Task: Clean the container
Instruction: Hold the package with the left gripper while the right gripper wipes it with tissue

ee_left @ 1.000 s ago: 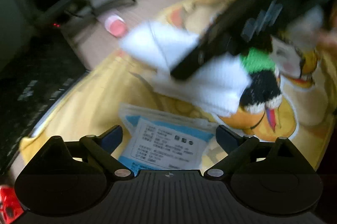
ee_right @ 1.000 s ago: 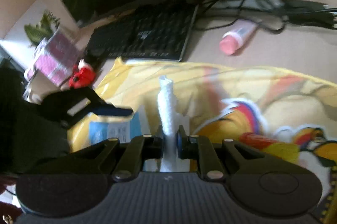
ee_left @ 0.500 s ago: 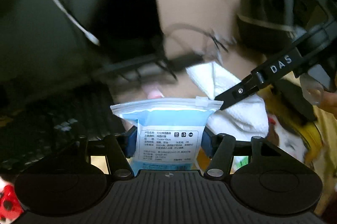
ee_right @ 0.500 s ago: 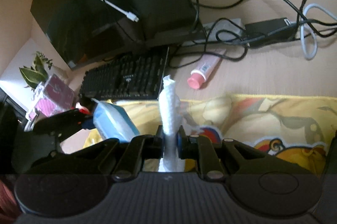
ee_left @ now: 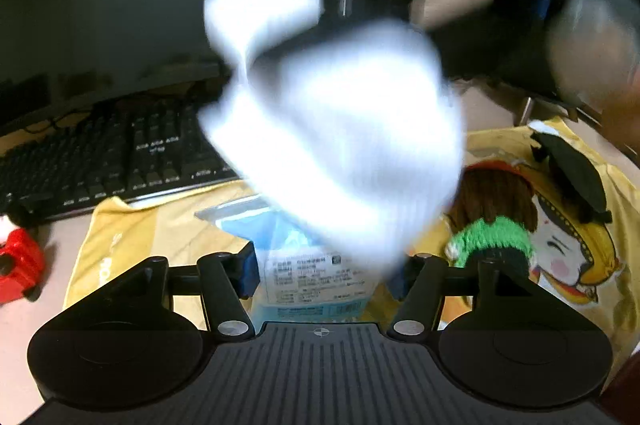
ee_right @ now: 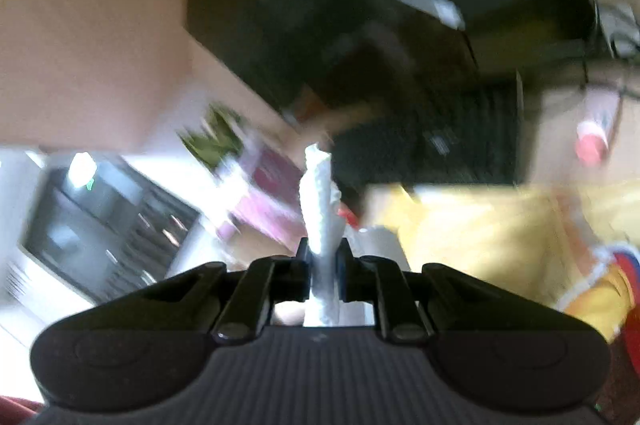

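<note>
My left gripper (ee_left: 322,273) is shut on a blue and white wipe packet (ee_left: 316,281), held above the yellow printed cloth (ee_left: 160,229). A blurred white wipe (ee_left: 332,145) hangs in front of it, covering the packet's top. In the right wrist view my right gripper (ee_right: 323,265) is shut on that white wipe (ee_right: 320,209), which stands up between the fingers. The right wrist view is motion-blurred.
A black keyboard (ee_left: 108,157) lies behind the cloth, below a dark monitor (ee_right: 360,25). A red toy (ee_left: 18,265) sits at the left. A green and brown knitted doll (ee_left: 496,225) lies on the cloth. A pink-capped tube (ee_right: 592,141) lies at the right.
The right gripper has swung the wipe across in front of the left gripper. The left gripper still holds the packet, now lower over the cloth. The right view has turned left.
</note>
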`<state>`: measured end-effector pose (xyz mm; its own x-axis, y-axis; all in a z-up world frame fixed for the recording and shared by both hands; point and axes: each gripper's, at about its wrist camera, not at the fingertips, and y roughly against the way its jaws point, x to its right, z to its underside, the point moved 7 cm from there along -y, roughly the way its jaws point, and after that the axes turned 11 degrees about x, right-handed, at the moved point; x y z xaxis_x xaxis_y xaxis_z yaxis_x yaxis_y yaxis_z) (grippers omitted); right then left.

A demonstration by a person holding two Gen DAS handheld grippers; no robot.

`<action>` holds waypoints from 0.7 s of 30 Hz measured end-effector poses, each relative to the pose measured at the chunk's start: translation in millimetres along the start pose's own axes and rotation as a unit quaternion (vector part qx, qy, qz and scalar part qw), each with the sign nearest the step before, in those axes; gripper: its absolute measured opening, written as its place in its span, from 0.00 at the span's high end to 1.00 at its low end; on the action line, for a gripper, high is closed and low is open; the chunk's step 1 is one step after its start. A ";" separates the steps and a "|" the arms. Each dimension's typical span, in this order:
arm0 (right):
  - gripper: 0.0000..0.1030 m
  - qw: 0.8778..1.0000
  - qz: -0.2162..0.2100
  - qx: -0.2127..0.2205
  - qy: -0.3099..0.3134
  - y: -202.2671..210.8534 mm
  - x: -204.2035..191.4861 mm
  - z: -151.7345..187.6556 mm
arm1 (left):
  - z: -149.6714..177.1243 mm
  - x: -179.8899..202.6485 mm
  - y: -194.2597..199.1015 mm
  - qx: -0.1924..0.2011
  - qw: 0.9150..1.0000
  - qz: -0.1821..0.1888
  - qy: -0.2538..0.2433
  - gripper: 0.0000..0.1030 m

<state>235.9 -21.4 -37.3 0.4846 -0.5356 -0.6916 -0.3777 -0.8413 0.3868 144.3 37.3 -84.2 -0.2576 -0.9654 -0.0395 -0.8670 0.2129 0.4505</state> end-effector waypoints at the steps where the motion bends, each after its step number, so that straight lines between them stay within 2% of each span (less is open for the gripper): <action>1: 0.86 1.000 0.002 -0.009 0.001 -3.9 1.1 4.4 | 1.7 0.2 1.4 -0.003 1.000 0.000 0.003 0.35; 3: 0.86 0.999 0.029 -0.025 0.012 -5.3 11.3 14.6 | 4.4 -0.1 4.4 -0.007 1.000 -0.001 0.008 0.34; 9: 0.86 0.997 0.065 -0.045 0.005 2.6 36.1 25.3 | 8.7 -0.2 10.7 -0.018 1.000 -0.003 0.015 0.32; 14: 0.86 0.993 0.088 -0.070 0.026 -8.3 46.1 48.1 | 17.1 -2.7 18.1 -0.039 0.999 -0.002 0.017 0.24; 17: 0.86 0.988 0.112 -0.090 0.051 -12.6 51.8 60.5 | 29.4 -10.7 27.6 -0.060 0.998 -0.010 0.019 0.16; 21: 0.86 0.976 0.153 -0.106 0.114 -11.0 56.5 69.9 | 43.5 -28.4 44.4 -0.085 0.996 -0.017 0.035 0.11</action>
<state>212.3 -37.3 -123.3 0.5473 -0.7461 -0.3791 -0.3721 -0.6227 0.6883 94.5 80.7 -101.9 -0.1932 -0.9812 0.0018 -0.7888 0.1564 0.5944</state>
